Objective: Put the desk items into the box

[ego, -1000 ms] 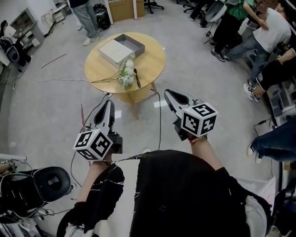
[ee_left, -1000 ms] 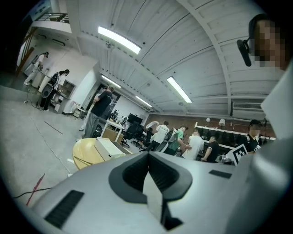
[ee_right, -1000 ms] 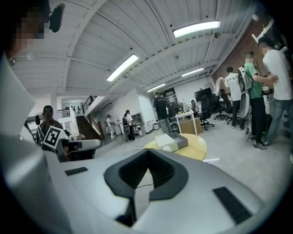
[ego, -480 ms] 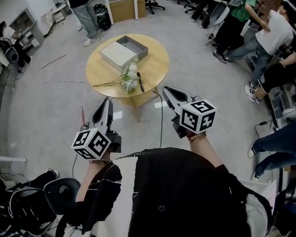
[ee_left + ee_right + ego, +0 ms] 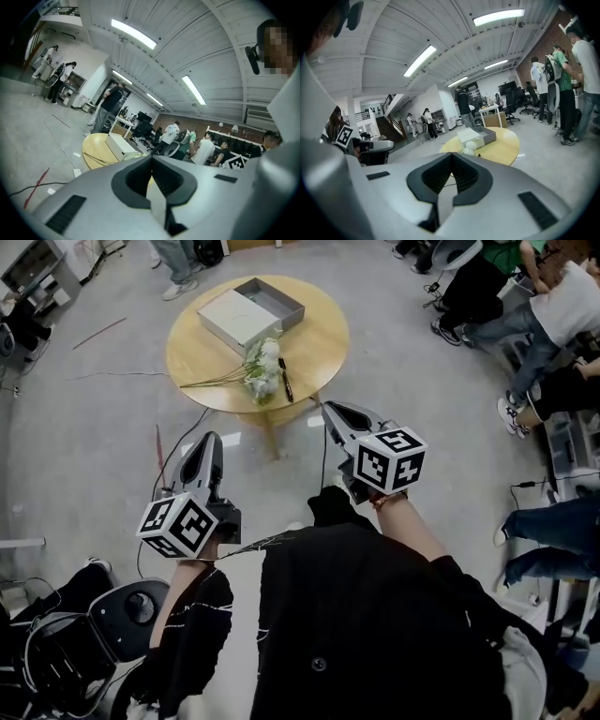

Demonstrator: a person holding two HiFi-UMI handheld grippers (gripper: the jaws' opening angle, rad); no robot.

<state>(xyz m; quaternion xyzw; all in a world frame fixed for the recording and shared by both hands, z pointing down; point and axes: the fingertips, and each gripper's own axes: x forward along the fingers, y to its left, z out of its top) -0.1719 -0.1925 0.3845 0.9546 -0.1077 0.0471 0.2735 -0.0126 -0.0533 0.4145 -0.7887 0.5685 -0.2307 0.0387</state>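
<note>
A round wooden table (image 5: 319, 343) stands ahead of me on the grey floor. On it lie an open grey box (image 5: 274, 299), its white lid (image 5: 232, 320) beside it, a bunch of white flowers (image 5: 259, 367) and a black pen (image 5: 285, 379). My left gripper (image 5: 213, 439) is shut and empty, held over the floor short of the table's near edge. To its right, my right gripper (image 5: 327, 408) is also shut and empty, just short of the table edge. The right gripper view shows the table (image 5: 504, 146), the box (image 5: 486, 136) and the flowers (image 5: 469, 148) beyond the closed jaws.
Black and red cables (image 5: 173, 451) run across the floor under the table. Several people sit at the right (image 5: 553, 315), and another stands at the far left (image 5: 173, 263). An office chair (image 5: 141, 607) is at my lower left.
I have moved closer to the table, and both grippers have come forward with me. Both stay shut and empty.
</note>
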